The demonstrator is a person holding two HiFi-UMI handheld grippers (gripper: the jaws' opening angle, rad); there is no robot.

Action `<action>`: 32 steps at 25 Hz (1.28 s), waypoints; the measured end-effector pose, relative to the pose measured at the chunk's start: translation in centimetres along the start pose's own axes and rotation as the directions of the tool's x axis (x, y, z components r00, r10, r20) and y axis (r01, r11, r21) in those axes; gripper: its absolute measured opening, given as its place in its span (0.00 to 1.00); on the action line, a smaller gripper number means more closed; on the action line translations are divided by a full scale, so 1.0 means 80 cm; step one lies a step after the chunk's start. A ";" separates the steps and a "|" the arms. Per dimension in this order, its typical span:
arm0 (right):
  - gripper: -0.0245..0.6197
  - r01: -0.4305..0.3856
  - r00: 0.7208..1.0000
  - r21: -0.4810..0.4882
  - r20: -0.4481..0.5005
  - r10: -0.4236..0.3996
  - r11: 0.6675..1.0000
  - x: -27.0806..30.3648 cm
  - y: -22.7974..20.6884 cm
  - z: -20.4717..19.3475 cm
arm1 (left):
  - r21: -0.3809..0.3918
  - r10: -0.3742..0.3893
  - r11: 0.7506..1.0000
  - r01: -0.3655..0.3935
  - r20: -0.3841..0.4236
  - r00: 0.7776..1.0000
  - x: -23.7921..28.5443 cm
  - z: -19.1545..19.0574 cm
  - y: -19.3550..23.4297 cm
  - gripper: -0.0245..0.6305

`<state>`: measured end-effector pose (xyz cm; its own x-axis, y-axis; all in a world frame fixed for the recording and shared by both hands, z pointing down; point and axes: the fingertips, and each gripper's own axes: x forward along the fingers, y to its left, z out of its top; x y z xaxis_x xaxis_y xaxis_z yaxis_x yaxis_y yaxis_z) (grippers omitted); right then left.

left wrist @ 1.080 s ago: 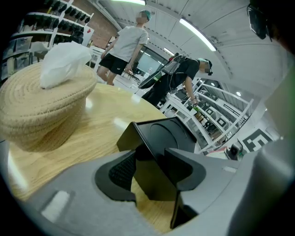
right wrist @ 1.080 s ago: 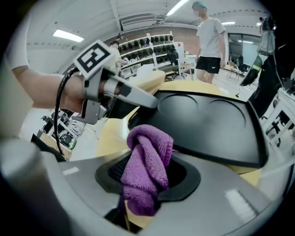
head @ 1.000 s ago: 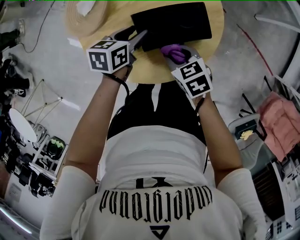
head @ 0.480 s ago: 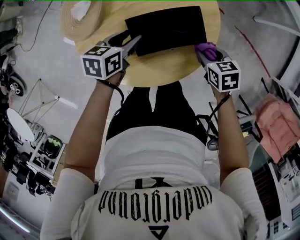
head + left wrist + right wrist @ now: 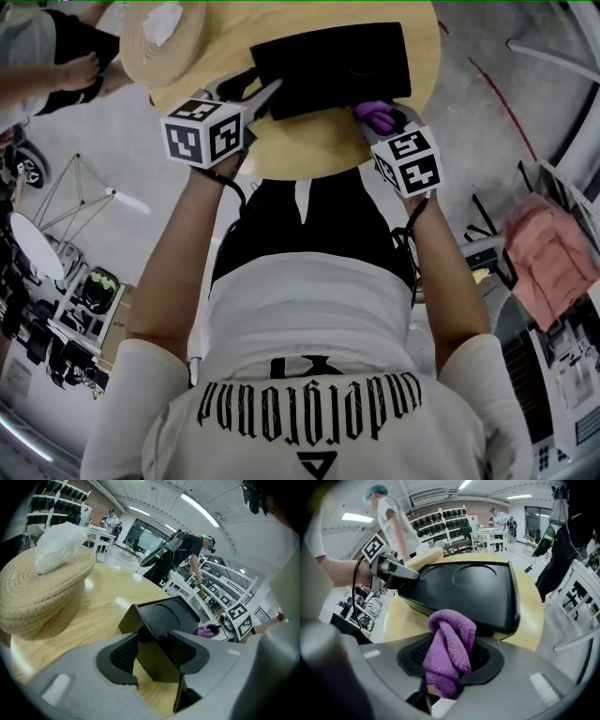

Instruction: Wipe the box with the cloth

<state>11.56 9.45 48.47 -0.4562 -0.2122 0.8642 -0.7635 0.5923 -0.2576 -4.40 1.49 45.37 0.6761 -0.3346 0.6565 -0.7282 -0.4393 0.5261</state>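
Black box [image 5: 333, 61] lies flat on round table [image 5: 309, 145], long axis running left-right. Left gripper [image 5: 269, 91] clamps its near-left corner. Right gripper [image 5: 449, 667] pinches purple cloth [image 5: 451, 639] at box's near-right edge.

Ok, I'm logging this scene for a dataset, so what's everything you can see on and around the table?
table: one, light wood, round, under the rest
box: one, black, flat, mid-table
cloth: one, purple, bunched, by the box's near edge
basket: one, woven tan, table's far left
white sheet: one, sticking out of the basket
pink fabric: one, off the table, far right
bystander's arm: one, upper left, beyond the table
left gripper: grey, shut on the box's near-left corner
right gripper: grey, shut on the cloth
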 end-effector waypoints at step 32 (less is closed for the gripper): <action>0.28 -0.210 0.959 -0.915 -0.261 -0.110 0.345 0.000 -0.171 0.118 | -0.060 0.034 0.998 -0.035 -0.018 0.999 -0.004 -0.002 0.004 0.36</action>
<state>17.70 -6.01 47.88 -0.2341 -0.0654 0.9700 0.2502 0.9601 0.1251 -4.84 1.60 45.41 0.6488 -0.3343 0.6836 -0.7568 -0.3766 0.5342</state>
